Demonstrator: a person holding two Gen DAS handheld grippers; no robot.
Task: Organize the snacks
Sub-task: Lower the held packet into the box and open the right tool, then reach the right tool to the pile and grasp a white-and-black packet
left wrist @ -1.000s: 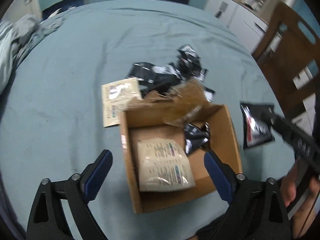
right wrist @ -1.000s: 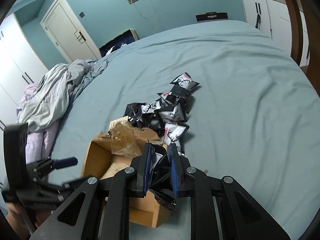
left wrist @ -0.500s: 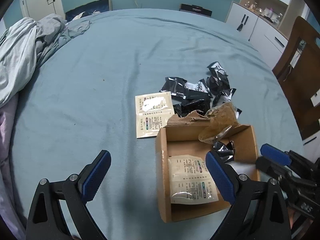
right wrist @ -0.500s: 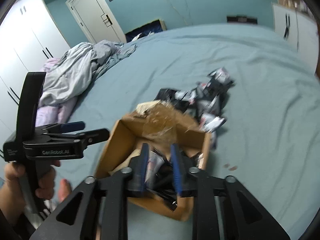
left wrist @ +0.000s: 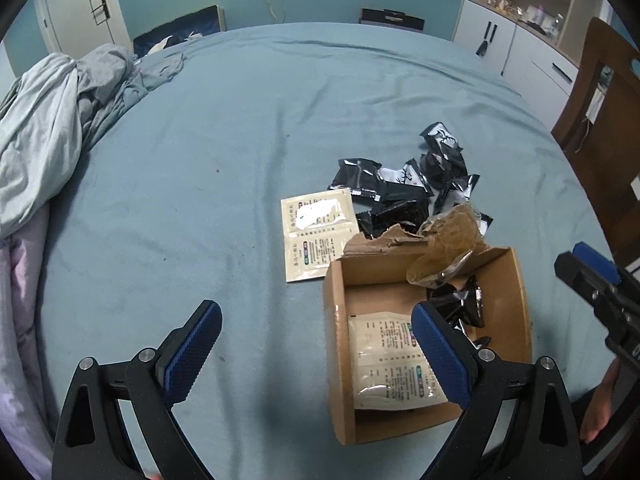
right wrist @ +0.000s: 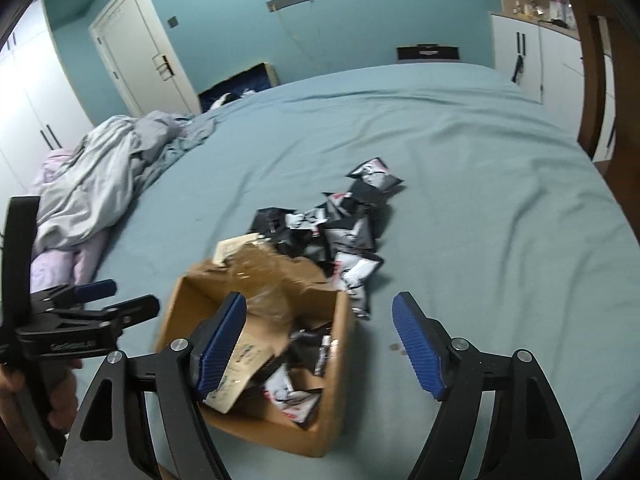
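Observation:
An open cardboard box [left wrist: 334, 320] sits on the teal bed. Inside lie a cream packet [left wrist: 392, 364] and black snack packets [left wrist: 460, 308]. A second cream packet [left wrist: 316, 236] lies on the sheet just beyond the box, beside a pile of black packets [left wrist: 404, 188]. My left gripper [left wrist: 316, 350] hovers open over the box's left wall, holding nothing. My right gripper [right wrist: 318, 346] hangs above the box [right wrist: 260, 428]; its jaws are opening with nothing between the pads. A black packet [right wrist: 292, 396] rests in the box below them. The loose pile [right wrist: 344, 224] lies past the box.
A torn flap with crumpled tape [left wrist: 448, 236] sticks up at the box's far side. Rumpled bedding [left wrist: 48, 120] fills the left of the bed. A wooden chair [left wrist: 604, 128] and white cabinets [left wrist: 516, 48] stand at the right. Bare sheet stretches beyond the pile.
My right gripper carried a black packet over the box, then opened and let it drop in. The left gripper stayed open while its view tilted up.

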